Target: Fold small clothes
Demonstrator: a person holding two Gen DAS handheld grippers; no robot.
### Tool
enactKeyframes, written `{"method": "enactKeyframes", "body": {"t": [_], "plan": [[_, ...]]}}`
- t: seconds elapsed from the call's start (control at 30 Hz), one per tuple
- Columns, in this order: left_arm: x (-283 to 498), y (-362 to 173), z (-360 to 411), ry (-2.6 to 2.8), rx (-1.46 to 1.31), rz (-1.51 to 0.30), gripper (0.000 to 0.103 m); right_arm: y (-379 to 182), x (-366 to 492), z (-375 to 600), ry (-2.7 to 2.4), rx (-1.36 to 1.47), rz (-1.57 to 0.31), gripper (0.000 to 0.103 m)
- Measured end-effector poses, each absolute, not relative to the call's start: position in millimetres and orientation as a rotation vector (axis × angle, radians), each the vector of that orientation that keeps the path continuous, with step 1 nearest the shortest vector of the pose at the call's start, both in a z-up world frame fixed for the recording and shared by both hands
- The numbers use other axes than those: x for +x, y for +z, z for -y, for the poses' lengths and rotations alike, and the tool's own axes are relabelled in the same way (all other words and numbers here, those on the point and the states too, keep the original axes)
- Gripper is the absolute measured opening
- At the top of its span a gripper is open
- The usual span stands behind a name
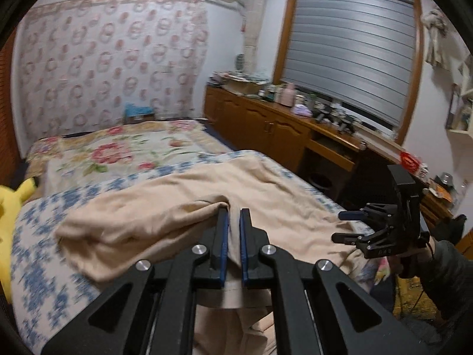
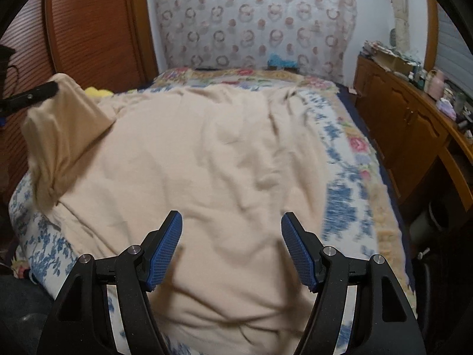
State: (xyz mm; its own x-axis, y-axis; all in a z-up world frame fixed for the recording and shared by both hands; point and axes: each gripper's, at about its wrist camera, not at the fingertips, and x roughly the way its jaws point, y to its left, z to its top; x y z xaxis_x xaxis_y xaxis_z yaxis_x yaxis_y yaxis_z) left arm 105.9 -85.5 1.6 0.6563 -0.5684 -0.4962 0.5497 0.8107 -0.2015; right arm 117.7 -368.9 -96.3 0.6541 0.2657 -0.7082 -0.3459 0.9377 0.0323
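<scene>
A bedroom centred on a bed with a floral quilt in pink, blue and cream [image 1: 124, 153]. Behind it hangs a rose-patterned white curtain [image 1: 112, 59]. To the bed's right, a long cluttered wooden cabinet [image 1: 266, 118] stands beneath a wood-framed window with grey blinds [image 1: 351, 53]. Left, a reddish slatted wooden door [image 2: 88, 29].

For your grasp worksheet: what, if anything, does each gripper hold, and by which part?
The left gripper pinches the beige garment at a raised edge fold. The right gripper holds nothing; its jaws stand open.

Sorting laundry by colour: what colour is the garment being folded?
Plain beige garment; clearest in the right wrist view.
</scene>
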Motion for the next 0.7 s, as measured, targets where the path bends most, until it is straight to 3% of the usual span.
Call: {"method": "enactKeyframes", "body": {"t": [0.47, 0.5, 0.6, 0.7], "plan": [[105, 36, 201, -0.856, 0.057, -0.598, 0.005, -56, 86, 427, 0.262, -0.064, -0.699, 0.066], [106, 34, 200, -0.864, 0.057, -0.605, 0.009, -56, 87, 427, 0.261, -0.064, -0.697, 0.066], [107, 28, 200, -0.857, 0.078, -0.613, 0.037, -57, 88, 427, 0.266, -0.058, -0.697, 0.066], [106, 23, 187, -0.825, 0.081, -0.616, 0.042, -60, 90, 424, 0.279, -0.051, -0.703, 0.066]]}}
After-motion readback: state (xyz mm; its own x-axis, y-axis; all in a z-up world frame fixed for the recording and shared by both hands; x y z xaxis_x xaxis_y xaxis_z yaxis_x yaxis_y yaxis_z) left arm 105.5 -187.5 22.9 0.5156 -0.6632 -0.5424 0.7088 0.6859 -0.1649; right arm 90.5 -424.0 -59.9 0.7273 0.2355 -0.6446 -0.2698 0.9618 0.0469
